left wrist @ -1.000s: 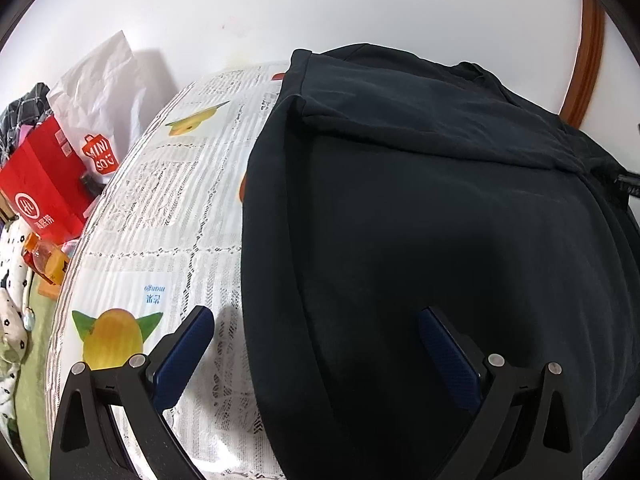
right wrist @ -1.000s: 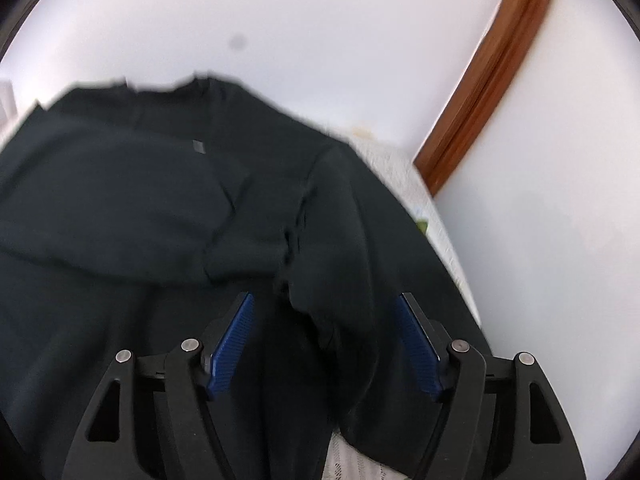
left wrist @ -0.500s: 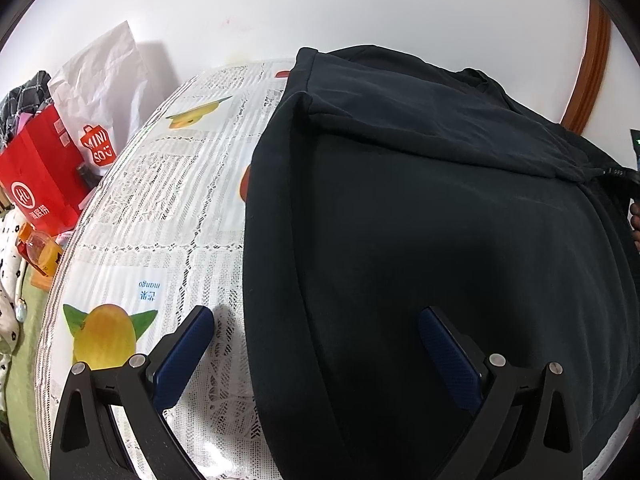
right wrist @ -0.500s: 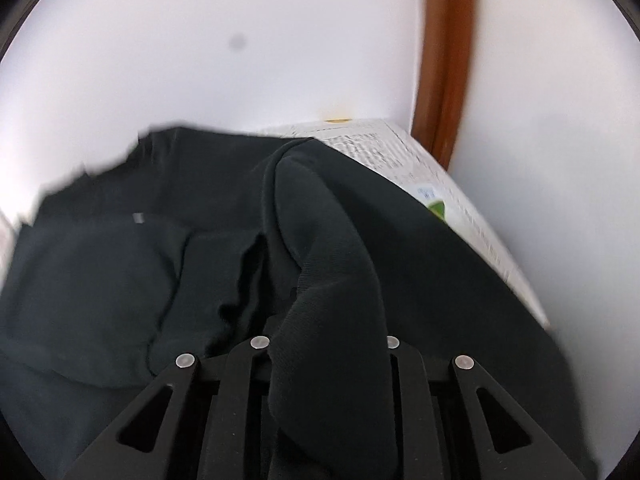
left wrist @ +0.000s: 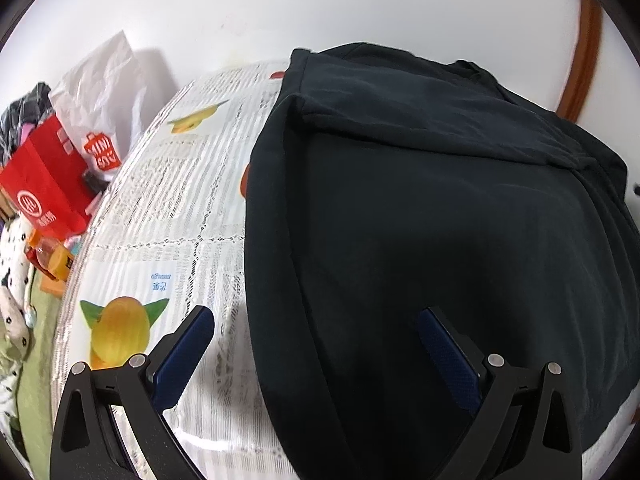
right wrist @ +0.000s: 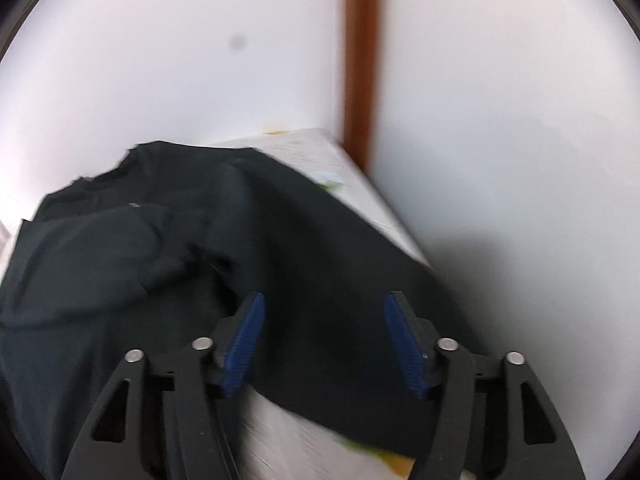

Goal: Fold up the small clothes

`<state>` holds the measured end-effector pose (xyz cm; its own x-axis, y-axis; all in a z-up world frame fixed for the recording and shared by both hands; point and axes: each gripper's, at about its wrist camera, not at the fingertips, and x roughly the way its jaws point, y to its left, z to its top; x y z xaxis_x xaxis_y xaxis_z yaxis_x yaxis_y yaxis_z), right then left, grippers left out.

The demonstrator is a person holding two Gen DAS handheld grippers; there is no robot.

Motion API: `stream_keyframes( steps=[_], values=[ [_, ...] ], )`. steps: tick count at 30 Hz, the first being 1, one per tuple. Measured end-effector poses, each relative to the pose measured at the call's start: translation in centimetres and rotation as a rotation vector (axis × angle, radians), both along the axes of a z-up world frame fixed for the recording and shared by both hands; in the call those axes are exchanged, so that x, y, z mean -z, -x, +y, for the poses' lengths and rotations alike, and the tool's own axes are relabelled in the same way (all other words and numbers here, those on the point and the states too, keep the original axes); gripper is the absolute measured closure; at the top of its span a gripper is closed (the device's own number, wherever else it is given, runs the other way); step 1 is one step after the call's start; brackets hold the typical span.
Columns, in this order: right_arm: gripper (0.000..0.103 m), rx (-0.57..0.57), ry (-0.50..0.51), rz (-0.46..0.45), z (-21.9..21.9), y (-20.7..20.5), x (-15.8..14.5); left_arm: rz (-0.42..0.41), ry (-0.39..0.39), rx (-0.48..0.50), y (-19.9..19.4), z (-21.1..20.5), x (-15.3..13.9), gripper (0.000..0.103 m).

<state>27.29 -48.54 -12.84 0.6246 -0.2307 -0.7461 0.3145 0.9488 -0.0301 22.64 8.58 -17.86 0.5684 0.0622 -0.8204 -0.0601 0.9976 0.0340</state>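
**Dark shirt spread over fruit-print table**

At far left, a red paper bag (left wrist: 44,184) and white Miniso bag (left wrist: 102,92) stand beside the table (left wrist: 168,208). The left gripper (left wrist: 316,344) hangs wide, empty, over the black shirt (left wrist: 420,220). The right gripper (right wrist: 324,320), jaws just opened and gripping nothing, hovers over the shirt's edge by the table's right-hand edge; only its view shows the upright brown post (right wrist: 362,52).

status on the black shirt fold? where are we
Done: one sleeve of the black shirt is folded in across its upper part on the fruit-print tablecloth.
In hand: nothing. The right gripper has just been opening, with no cloth between its pads; the left gripper is open above the shirt's edge.
Left: the shirt's side near the right gripper lies bunched; body unfolded.
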Motion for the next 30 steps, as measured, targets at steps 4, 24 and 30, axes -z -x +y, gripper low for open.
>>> stream_keyframes(
  steps=[4,24,30],
  values=[
    [0.028,0.061,0.024,0.078,-4.0,5.3,1.6,-0.014,0.036,0.011,1.2,0.0,-0.7,0.0],
    [0.093,0.094,0.124,0.008,-6.2,4.2,-0.6,-0.015,0.019,-0.082,3.7,1.6,-1.9,0.001],
    [0.093,-0.047,0.183,-0.172,1.7,0.9,-11.0,-0.037,-0.01,-0.077,3.5,3.4,-1.8,0.001]
  ],
)
